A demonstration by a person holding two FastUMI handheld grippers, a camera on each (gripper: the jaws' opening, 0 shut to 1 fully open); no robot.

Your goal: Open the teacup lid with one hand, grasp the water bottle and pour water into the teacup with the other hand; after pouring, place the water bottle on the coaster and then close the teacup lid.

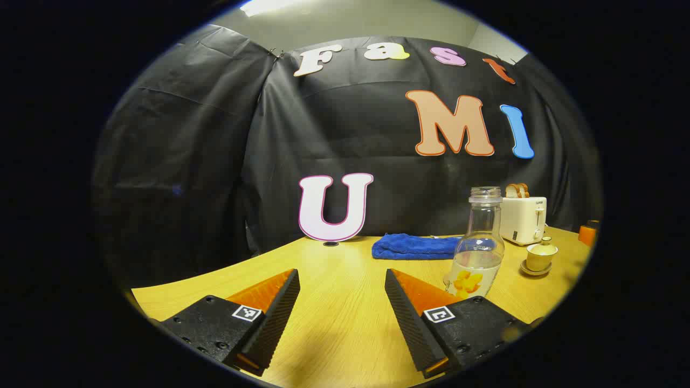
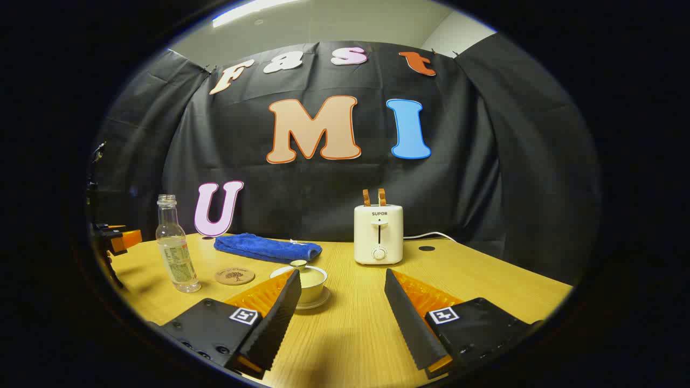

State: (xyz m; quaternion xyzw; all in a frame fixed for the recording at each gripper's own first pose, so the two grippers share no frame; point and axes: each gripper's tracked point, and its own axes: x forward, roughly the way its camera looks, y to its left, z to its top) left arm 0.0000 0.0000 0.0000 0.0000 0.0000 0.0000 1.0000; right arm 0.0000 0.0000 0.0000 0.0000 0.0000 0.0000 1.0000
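A clear, uncapped water bottle (image 1: 478,245) with a flower label stands upright on the wooden table, just right of my left gripper (image 1: 342,280), which is open and holds nothing. The pale lidded teacup (image 1: 540,255) sits on its saucer farther right. In the right gripper view the teacup (image 2: 307,280) with its lid on stands just ahead of my open right gripper (image 2: 342,280), partly behind the left finger. The bottle (image 2: 173,248) stands at the left, with the round cork coaster (image 2: 234,276) between it and the cup. The left gripper (image 2: 116,240) shows at the far left edge.
A folded blue towel (image 2: 267,248) lies near the back wall. A white toaster (image 2: 378,234) holding two bread slices stands behind the cup. An orange object (image 1: 587,233) sits at the table's far right edge in the left gripper view.
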